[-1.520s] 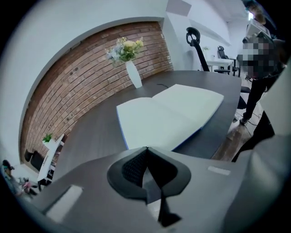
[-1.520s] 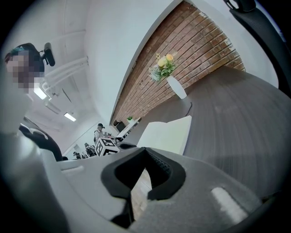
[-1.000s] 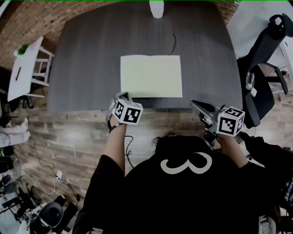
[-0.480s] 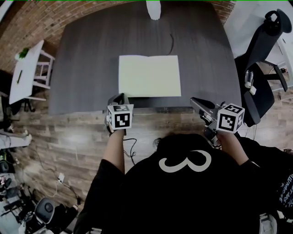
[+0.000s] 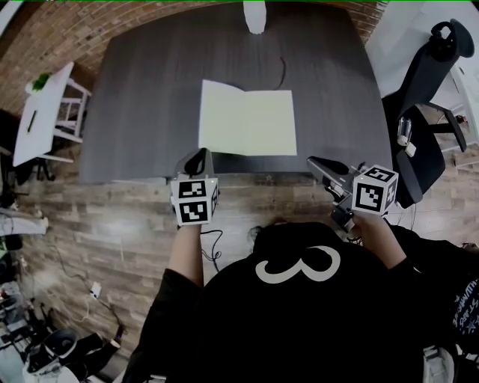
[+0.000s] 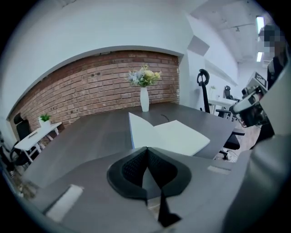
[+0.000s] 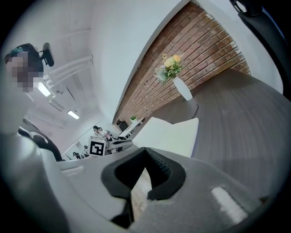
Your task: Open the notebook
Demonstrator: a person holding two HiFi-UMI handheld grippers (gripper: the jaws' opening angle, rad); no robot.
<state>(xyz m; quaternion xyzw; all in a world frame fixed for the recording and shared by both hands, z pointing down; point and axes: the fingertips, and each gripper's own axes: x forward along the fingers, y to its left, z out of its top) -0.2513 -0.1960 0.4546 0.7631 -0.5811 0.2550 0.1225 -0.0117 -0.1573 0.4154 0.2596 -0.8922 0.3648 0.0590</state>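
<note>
The pale notebook [image 5: 258, 123] lies on the dark table [image 5: 142, 97] near its front edge, and its left cover [image 5: 217, 116] is tilted up off the pages. My left gripper [image 5: 198, 158] is at the cover's near left corner. In the left gripper view the jaws [image 6: 146, 148] are shut, with the raised cover [image 6: 140, 129] standing just past the tips and no paper visible between the pads. My right gripper [image 5: 317, 166] hovers off the table's front edge, right of the notebook, shut and empty [image 7: 146, 148]. The notebook [image 7: 175, 134] lies ahead of it.
A white vase with flowers [image 5: 254, 15] stands at the table's far edge, and a thin dark cable [image 5: 284, 71] lies behind the notebook. A black office chair [image 5: 430, 90] is at the right. A small white side table [image 5: 41, 112] is at the left.
My left gripper has risen and rolled at the notebook's near left corner. The left cover, flat before, now tilts up. The right gripper has stayed still.
</note>
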